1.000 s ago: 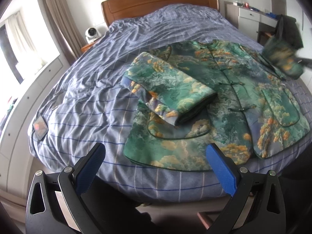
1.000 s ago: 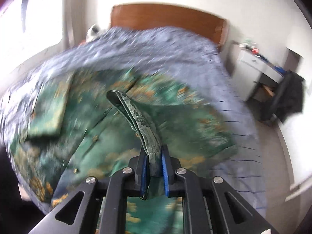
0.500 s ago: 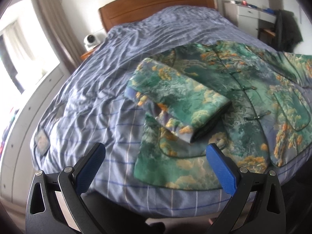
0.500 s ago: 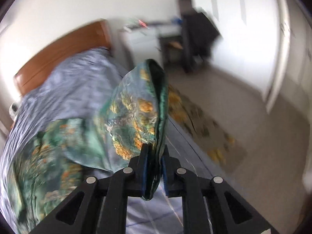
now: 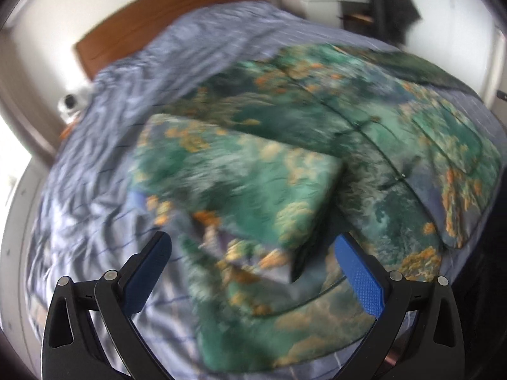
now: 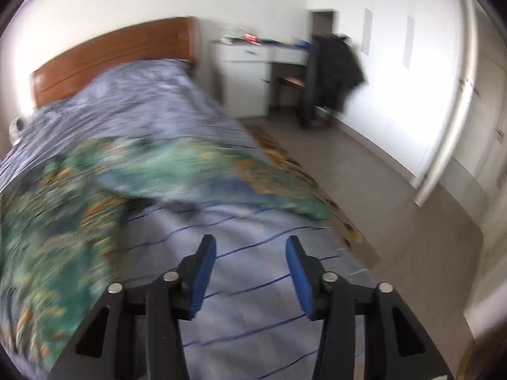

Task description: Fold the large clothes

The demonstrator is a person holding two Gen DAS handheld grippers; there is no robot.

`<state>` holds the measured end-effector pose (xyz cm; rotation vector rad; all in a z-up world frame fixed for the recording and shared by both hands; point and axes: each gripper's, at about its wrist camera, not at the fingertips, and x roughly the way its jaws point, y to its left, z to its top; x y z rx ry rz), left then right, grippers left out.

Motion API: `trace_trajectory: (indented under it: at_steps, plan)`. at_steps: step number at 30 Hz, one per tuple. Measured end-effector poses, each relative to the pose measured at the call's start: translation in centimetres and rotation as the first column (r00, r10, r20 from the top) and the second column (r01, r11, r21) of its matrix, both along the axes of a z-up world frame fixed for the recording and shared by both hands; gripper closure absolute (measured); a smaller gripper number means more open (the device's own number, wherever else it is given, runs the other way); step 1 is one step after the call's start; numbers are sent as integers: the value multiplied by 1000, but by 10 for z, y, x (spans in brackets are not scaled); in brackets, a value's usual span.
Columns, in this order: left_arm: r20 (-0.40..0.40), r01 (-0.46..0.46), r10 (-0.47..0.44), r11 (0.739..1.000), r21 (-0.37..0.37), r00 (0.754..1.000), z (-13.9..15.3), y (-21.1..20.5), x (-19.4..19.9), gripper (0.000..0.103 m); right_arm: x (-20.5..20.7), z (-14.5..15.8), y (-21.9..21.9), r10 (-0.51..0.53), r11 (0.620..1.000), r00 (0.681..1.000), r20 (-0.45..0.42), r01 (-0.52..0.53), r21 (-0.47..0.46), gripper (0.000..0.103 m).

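Left wrist view takes in a wide bed (image 5: 104, 164) under a crumpled, thin-striped blue-grey cotton cover, backed by a brown wooden headboard (image 5: 164, 19); it serves as the flat folding surface. Spread across its near end lies the large padded jacket (image 5: 374, 145) of green brocade with orange and blue landscape print, front up, its knot-button closure running down the middle. One sleeve (image 5: 240, 183) is folded in over the chest as a thick, boxy slab, which I judge to be the first fold done. From the right wrist view, the other sleeve (image 6: 202, 174) stretches out flat toward the bed's edge, probably laid straight ready for folding in. Above bare cover, the right gripper (image 6: 250, 272) has its blue textured pads parting with nothing between them. Over the folded sleeve's cuff, the left gripper (image 5: 253, 272) hovers with its pads spread wide and empty.
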<state>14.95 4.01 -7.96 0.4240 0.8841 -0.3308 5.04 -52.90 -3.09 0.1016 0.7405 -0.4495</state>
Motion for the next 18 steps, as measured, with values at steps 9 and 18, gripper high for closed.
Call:
trace_trajectory:
  at_steps: [9,18]
  plan:
    - [-91,151,-138,976,154,986,-67,-34,28,34,-15,-1,150,301,952,953,19,-302,48,54]
    - [-21,-158,157,970,-183,987,24,72,31,92,-40,12,203,421,907,906,46,-418,-53,54]
